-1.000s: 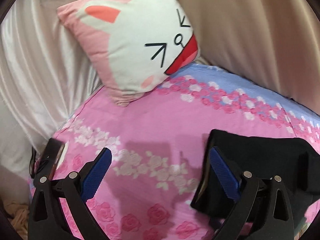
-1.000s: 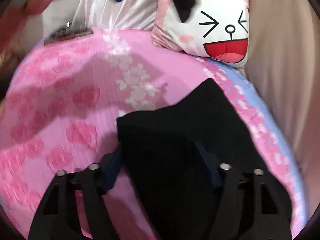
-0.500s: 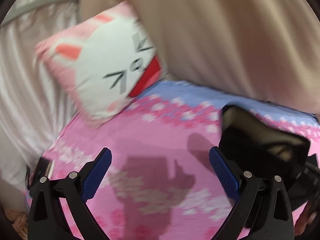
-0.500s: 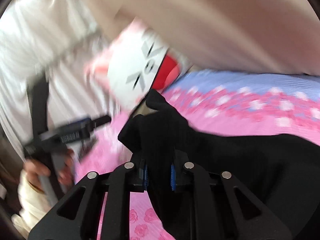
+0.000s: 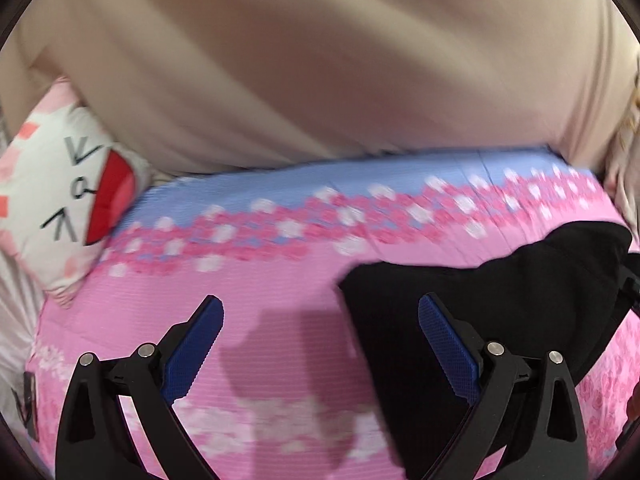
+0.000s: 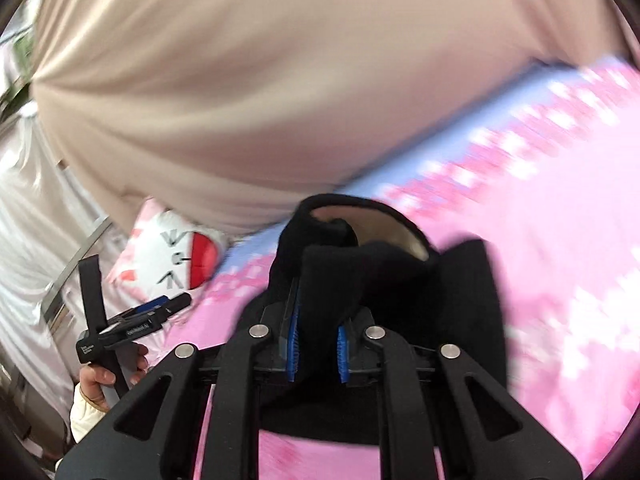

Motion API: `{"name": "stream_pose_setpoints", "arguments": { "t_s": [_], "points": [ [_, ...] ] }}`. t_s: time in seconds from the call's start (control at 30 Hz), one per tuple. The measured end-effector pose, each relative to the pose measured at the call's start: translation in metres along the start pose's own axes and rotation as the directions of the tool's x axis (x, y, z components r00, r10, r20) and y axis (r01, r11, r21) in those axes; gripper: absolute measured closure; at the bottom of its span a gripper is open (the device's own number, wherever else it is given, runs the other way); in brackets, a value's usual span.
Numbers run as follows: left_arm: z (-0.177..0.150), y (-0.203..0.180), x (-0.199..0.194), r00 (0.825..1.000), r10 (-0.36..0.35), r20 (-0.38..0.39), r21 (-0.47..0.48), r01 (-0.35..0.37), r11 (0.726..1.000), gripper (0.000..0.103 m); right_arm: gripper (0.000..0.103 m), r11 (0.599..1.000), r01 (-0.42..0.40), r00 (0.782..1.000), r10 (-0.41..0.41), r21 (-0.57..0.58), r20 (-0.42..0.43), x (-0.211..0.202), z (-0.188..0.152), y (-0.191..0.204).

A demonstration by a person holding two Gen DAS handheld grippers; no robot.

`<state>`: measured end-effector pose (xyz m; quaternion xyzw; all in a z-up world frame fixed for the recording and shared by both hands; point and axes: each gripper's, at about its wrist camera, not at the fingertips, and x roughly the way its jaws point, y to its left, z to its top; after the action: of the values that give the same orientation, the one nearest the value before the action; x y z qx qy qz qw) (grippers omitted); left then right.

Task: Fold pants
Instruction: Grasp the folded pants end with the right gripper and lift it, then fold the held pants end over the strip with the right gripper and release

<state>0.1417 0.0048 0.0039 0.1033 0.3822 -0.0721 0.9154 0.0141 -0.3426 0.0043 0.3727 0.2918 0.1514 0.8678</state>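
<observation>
Pants clamped in right gripper; left gripper agape.

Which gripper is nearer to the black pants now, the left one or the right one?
Right. The right gripper is clamped on a bunched fold of the black pants. The left gripper is open above the pink bedsheet, beside the pants' edge, gripping nothing.

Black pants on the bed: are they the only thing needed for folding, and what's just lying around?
For the job:
- black pants
- right gripper, shut on the pants
- left gripper, open and holding nothing

Just lying about:
- bunny pillow
- flowery pink bedsheet
- beige curtain
</observation>
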Motion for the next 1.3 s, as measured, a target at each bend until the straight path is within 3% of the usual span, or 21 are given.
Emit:
{"name": "stream_pose_setpoints", "arguments": {
  "t_s": [0.1, 0.23, 0.4, 0.47, 0.5, 0.57, 0.63, 0.67, 0.77, 0.83, 0.9, 0.97, 1.03, 1.07, 1.13, 1.17, 1.2, 1.23, 1.3],
  "points": [
    [-0.014, -0.042, 0.024, 0.998, 0.006, -0.056, 0.046, -0.004, 0.999, 0.007, 0.090, 0.998, 0.021, 0.998, -0.018, 0.057, -0.059, 0.003, -0.020, -0.041],
    [-0.034, -0.068, 0.046, 0.993, 0.074, -0.096, 0.093, -0.065, 0.994, 0.006, 0.089, 0.998, -0.007, 0.994, 0.013, 0.060, -0.105, 0.016, -0.037, -0.057],
    [-0.046, -0.076, 0.055, 0.989, 0.110, -0.097, 0.109, -0.099, 0.989, 0.006, 0.079, 1.000, -0.026, 0.994, 0.027, 0.008, -0.109, -0.006, -0.005, -0.044],
    [-0.047, -0.074, 0.055, 0.990, 0.102, -0.096, 0.095, -0.093, 0.991, 0.006, 0.047, 0.999, -0.019, 0.997, 0.015, -0.043, -0.081, -0.009, 0.019, -0.035],
    [-0.048, -0.072, 0.056, 0.990, 0.097, -0.098, 0.077, -0.090, 0.993, 0.006, 0.005, 0.998, -0.011, 0.998, 0.007, -0.064, -0.067, -0.004, 0.033, -0.031],
    [-0.048, -0.072, 0.057, 0.991, 0.089, -0.105, 0.054, -0.084, 0.995, 0.006, 0.008, 0.996, -0.017, 0.997, 0.009, -0.092, -0.082, 0.009, 0.049, -0.030],
    [-0.047, -0.072, 0.055, 0.992, 0.074, -0.105, 0.037, -0.071, 0.997, 0.006, 0.030, 0.996, -0.056, 0.985, 0.045, -0.065, -0.164, 0.033, 0.053, -0.036],
    [-0.047, -0.072, 0.054, 0.992, 0.071, -0.106, 0.038, -0.067, 0.997, 0.006, 0.031, 0.996, -0.066, 0.973, 0.053, -0.054, -0.225, 0.052, 0.050, -0.036],
    [-0.046, -0.075, 0.051, 0.991, 0.081, -0.104, 0.054, -0.076, 0.996, 0.006, 0.037, 0.994, 0.015, 0.960, -0.045, -0.109, -0.276, 0.076, 0.035, -0.038],
    [-0.045, -0.075, 0.049, 0.992, 0.083, -0.097, 0.059, -0.078, 0.995, 0.006, 0.069, 0.992, 0.012, 0.962, -0.045, -0.125, -0.271, 0.075, 0.027, -0.037],
    [-0.043, -0.074, 0.047, 0.993, 0.074, -0.093, 0.054, -0.069, 0.996, 0.006, 0.086, 0.992, -0.037, 0.974, 0.009, -0.121, -0.224, 0.053, 0.031, -0.024],
    [-0.040, -0.073, 0.042, 0.995, 0.058, -0.080, 0.048, -0.054, 0.997, 0.006, 0.091, 0.985, -0.022, 0.993, 0.001, -0.170, -0.121, 0.015, 0.037, -0.012],
    [-0.039, -0.075, 0.041, 0.997, 0.042, -0.071, 0.059, -0.038, 0.998, 0.005, 0.095, 0.990, -0.016, 0.997, 0.004, -0.144, -0.083, -0.001, 0.038, -0.017],
    [-0.040, -0.078, 0.046, 0.996, 0.037, -0.078, 0.067, -0.031, 0.997, 0.005, 0.095, 0.990, 0.017, 0.995, -0.031, -0.141, -0.094, 0.002, 0.034, -0.027],
    [-0.044, -0.084, 0.064, 0.991, 0.043, -0.127, 0.083, -0.032, 0.996, 0.005, 0.085, 0.984, 0.095, 0.967, -0.127, -0.150, -0.223, 0.036, 0.016, -0.056],
    [-0.047, -0.086, 0.072, 0.988, 0.054, -0.141, 0.085, -0.042, 0.995, 0.005, 0.085, 0.998, 0.031, 0.981, -0.040, -0.049, -0.192, 0.034, 0.010, -0.075],
    [-0.048, -0.084, 0.072, 0.990, 0.044, -0.137, 0.070, -0.034, 0.997, 0.005, 0.084, 1.000, 0.008, 0.984, -0.006, 0.013, -0.177, 0.028, 0.012, -0.081],
    [-0.045, -0.081, 0.067, 0.990, 0.024, -0.139, 0.053, -0.016, 0.998, 0.005, 0.081, 0.999, 0.015, 0.987, -0.009, 0.039, -0.161, 0.018, 0.016, -0.082],
    [-0.037, -0.075, 0.052, 0.993, 0.027, -0.118, 0.044, -0.022, 0.999, 0.005, 0.081, 0.999, 0.035, 0.998, -0.035, -0.018, -0.052, -0.014, 0.029, -0.077]
  ]
}}
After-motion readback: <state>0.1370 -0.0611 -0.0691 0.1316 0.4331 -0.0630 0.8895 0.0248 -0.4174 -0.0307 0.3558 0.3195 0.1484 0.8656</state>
